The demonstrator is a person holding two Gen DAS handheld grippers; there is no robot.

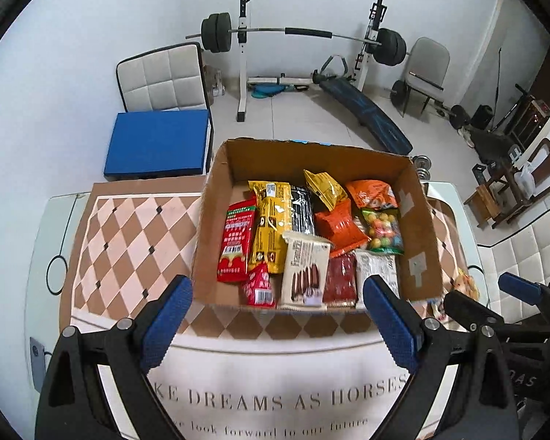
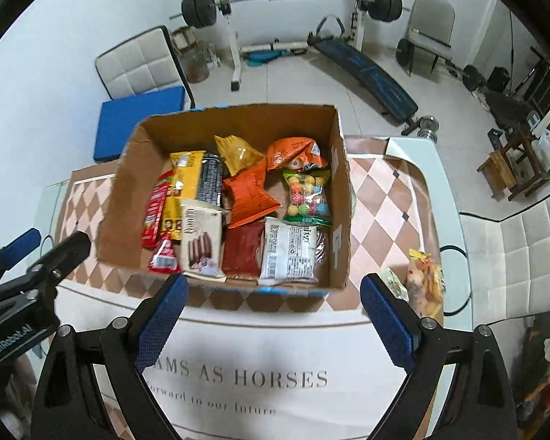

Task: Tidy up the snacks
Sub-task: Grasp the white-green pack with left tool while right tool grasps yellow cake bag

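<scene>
Both the left gripper [image 1: 278,306] and right gripper [image 2: 275,304] hang released and empty, just short of the cardboard box [image 2: 343,198] (already well filled). Loose snack packets [image 2: 423,282] lie right of the box; the right gripper should pinch one mid-body and lift clear of the wall.

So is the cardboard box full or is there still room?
Still room: the cardboard box holds one layer of snack packs, with bare floor at the back.
</scene>
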